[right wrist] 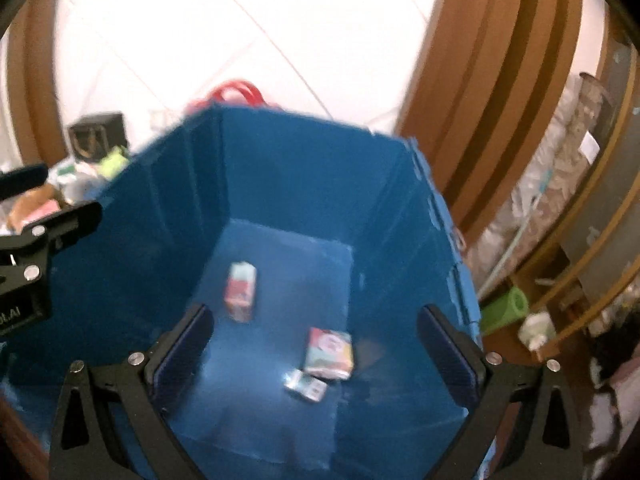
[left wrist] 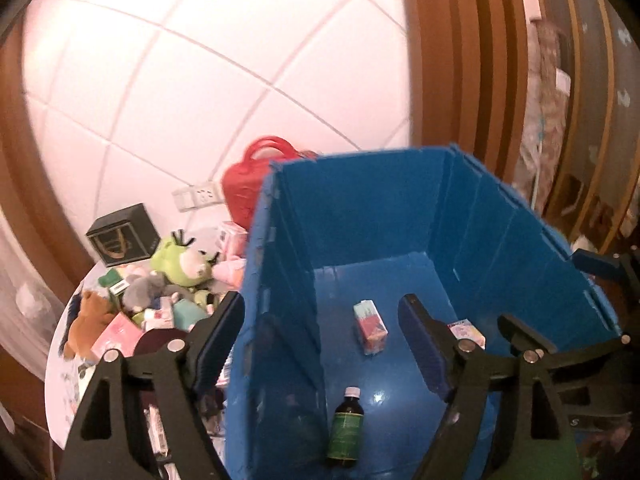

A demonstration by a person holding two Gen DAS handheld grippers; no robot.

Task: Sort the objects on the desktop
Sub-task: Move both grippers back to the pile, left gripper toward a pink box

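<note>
A deep blue bin (left wrist: 360,200) fills both views. On its floor lie a small pink and teal carton (left wrist: 370,332), a dark bottle with a green label and white cap (left wrist: 346,426), and a small pastel box (left wrist: 466,330) half hidden by a finger. My left gripper (left wrist: 320,344) is open and straddles the bin's left wall, one finger outside and one inside, pads clear of it. My right gripper (right wrist: 318,354) is open and empty above the bin's inside (right wrist: 280,184). Below it I see the carton (right wrist: 241,291), a flat box (right wrist: 330,353) and a small packet (right wrist: 306,386).
Left of the bin, a white round table (left wrist: 60,380) carries a pile: green plush (left wrist: 184,260), brown plush (left wrist: 86,320), pink box (left wrist: 118,334), black box (left wrist: 122,234), red bag (left wrist: 256,176). Wooden frames (right wrist: 480,120) and clutter with a green roll (right wrist: 506,308) stand on the right.
</note>
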